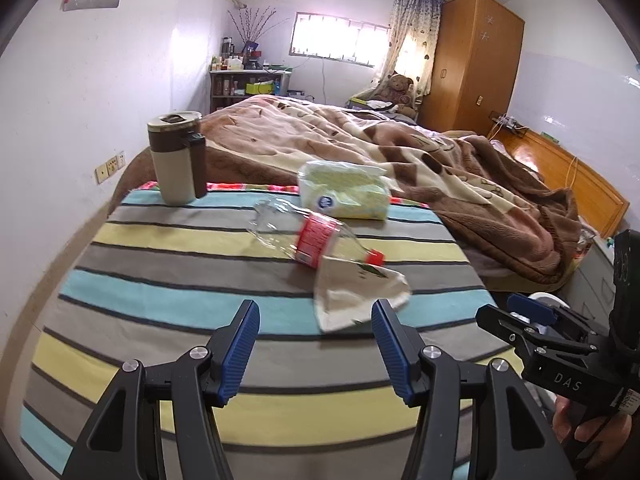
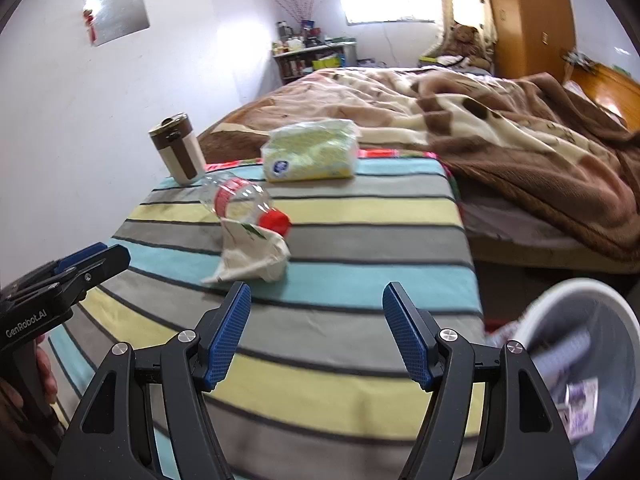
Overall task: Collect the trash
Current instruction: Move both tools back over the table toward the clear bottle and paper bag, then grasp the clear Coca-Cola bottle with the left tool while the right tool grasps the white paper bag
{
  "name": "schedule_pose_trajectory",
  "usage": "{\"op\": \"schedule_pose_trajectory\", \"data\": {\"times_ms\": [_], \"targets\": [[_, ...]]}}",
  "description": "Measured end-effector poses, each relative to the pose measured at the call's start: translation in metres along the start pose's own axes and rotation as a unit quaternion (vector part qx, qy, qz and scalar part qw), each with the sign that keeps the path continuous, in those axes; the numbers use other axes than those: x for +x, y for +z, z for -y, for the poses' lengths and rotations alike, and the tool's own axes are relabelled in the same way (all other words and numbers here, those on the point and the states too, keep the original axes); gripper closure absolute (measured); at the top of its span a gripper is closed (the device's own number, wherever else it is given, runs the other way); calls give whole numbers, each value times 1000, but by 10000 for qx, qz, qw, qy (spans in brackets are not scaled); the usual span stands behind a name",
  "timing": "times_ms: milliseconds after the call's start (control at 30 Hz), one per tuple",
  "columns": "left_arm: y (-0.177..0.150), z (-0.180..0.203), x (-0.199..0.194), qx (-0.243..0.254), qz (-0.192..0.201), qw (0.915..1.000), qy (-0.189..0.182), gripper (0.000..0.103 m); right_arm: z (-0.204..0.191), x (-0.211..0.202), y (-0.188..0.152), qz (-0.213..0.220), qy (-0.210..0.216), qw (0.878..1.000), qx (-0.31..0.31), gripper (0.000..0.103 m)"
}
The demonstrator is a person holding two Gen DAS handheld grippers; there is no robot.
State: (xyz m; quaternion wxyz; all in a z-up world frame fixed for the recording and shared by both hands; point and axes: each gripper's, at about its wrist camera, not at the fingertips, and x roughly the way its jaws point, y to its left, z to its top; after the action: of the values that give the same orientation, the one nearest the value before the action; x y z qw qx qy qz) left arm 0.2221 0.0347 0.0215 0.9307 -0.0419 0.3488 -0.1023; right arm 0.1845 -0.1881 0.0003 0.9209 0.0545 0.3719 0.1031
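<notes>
A crushed clear plastic bottle (image 1: 312, 236) (image 2: 240, 200) with a red label and red cap lies on the striped tablecloth (image 1: 160, 292) (image 2: 360, 208). A crumpled white paper wrapper (image 1: 356, 296) (image 2: 256, 256) lies against its cap end. My left gripper (image 1: 315, 308) hovers open just short of the wrapper, with nothing between its blue pads. My right gripper (image 2: 316, 292) is open and empty too, a little to the right of the wrapper. Each gripper shows at the edge of the other's view: the right one (image 1: 496, 310), the left one (image 2: 100, 256).
A beige and brown tumbler (image 1: 178, 160) (image 2: 178, 148) and a soft tissue pack (image 1: 344, 192) (image 2: 312, 152) stand at the table's far edge. A white bin (image 2: 536, 308) holding scraps sits on the floor at the right. A bed with a brown blanket (image 1: 440, 160) lies beyond.
</notes>
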Motion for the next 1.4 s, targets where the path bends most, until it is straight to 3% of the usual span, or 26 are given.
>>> {"op": "schedule_pose_trajectory", "data": {"times_ms": [200, 467, 700, 867, 933, 1100, 1233, 1400], "targets": [[11, -16, 13, 36, -50, 10000, -54, 45, -15, 24, 13, -123, 258, 9994, -196, 33], [28, -25, 38, 222, -152, 9996, -73, 45, -27, 53, 29, -163, 294, 9984, -457, 33], [51, -30, 63, 389, -233, 9989, -80, 45, -30, 68, 29, -436, 426, 9964, -594, 61], [62, -29, 80, 608, -389, 9972, -178, 45, -33, 70, 30, -465, 488, 9950, -744, 75], [66, -27, 87, 703, -384, 9966, -197, 45, -31, 73, 28, -585, 543, 9939, -766, 86], [73, -20, 102, 945, -428, 9945, -160, 45, -24, 66, 21, -635, 760, 9922, -762, 91], [77, -11, 114, 1106, -477, 9920, -390, 45, -22, 56, 14, -722, 862, 9897, -887, 92], [85, -1, 126, 1439, -511, 9874, -418, 45, -5, 42, 8, -762, 594, 9920, -817, 92]]}}
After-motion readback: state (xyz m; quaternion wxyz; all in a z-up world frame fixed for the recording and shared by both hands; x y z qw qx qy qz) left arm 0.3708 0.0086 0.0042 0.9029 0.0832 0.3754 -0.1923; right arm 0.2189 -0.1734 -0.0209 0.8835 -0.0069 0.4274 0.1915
